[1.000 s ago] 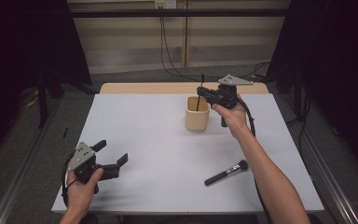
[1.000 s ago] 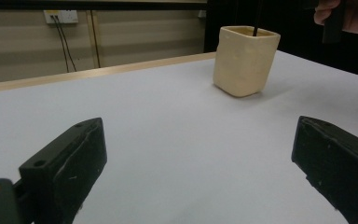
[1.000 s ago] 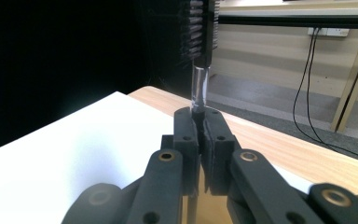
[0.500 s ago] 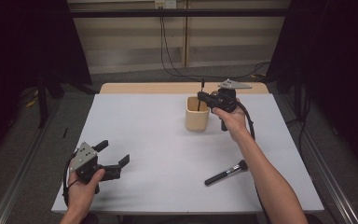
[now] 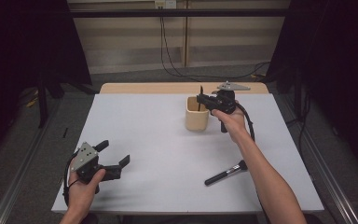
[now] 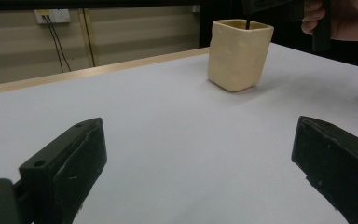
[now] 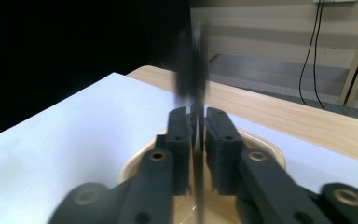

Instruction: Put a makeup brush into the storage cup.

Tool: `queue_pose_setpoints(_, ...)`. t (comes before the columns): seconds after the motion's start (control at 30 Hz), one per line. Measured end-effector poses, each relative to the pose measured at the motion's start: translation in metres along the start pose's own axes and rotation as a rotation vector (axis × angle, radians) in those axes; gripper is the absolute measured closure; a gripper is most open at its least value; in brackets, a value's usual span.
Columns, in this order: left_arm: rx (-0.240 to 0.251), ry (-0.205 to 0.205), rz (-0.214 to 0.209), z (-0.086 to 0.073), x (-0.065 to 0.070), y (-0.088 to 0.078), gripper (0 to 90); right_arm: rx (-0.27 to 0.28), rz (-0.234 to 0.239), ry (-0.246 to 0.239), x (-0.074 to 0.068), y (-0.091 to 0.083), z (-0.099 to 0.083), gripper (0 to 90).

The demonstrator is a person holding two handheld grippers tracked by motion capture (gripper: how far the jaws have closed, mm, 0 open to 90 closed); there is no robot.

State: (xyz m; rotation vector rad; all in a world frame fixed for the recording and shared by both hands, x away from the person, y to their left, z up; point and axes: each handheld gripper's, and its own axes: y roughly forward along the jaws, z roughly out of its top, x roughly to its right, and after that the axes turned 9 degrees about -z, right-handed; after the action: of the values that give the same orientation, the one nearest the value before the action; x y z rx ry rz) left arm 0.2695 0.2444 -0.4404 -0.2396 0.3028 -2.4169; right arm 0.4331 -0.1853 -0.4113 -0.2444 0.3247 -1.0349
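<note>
Over the far middle of the white table [image 5: 158, 140], I am holding the right gripper [image 5: 201, 99] above the beige cup [image 5: 196, 119], with a thin black brush [image 5: 201, 93] standing upright between its jaws. In the right gripper view the brush [image 7: 196, 93] is running up through the narrow slot between the pads [image 7: 182, 135], its lower end dipping into the cup [image 7: 135, 165] below; the jaws have just been opening a little, and I am reading the pads as barely loosening around the stem rather than clamping it hard.

That is the risk I am weighing. If I am letting go while the brush is blurred and swaying, it may be tipping against the rim and flipping out onto the table, or dragging the light cup sideways as it falls. Pulling my hand away too early could also be catching the stem on a pad and lifting it back out.

Near the left edge, I am keeping the left gripper [image 5: 113, 161] low over the table with its jaws wide apart and nothing between them; in its own view the cup [image 6: 238, 53] is sitting well ahead. A second black brush [image 5: 226, 173] is lying near the right forearm [image 5: 265, 177], and a careless retreat may be sweeping it off the table.
</note>
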Motion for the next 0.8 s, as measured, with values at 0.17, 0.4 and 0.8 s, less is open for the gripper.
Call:
queue_pose_setpoints(0.17, -0.003, 0.004, 0.007, 0.0, -0.001, 0.0, 3.2, -0.01, 0.0, 0.007, 0.002, -0.001, -0.003, 65.6)
queue_pose_setpoints(0.4, -0.002, 0.001, 0.007, 0.0, -0.001, 0.0, 3.2, 0.008, -0.012, 0.012, 0.002, -0.008, -0.004, 39.1)
queue_pose_setpoints(0.8, 0.011, -0.013, 0.018, 0.0, -0.003, -0.002, 3.2, 0.036, -0.004, 0.013, 0.003, -0.025, -0.006, 0.1)
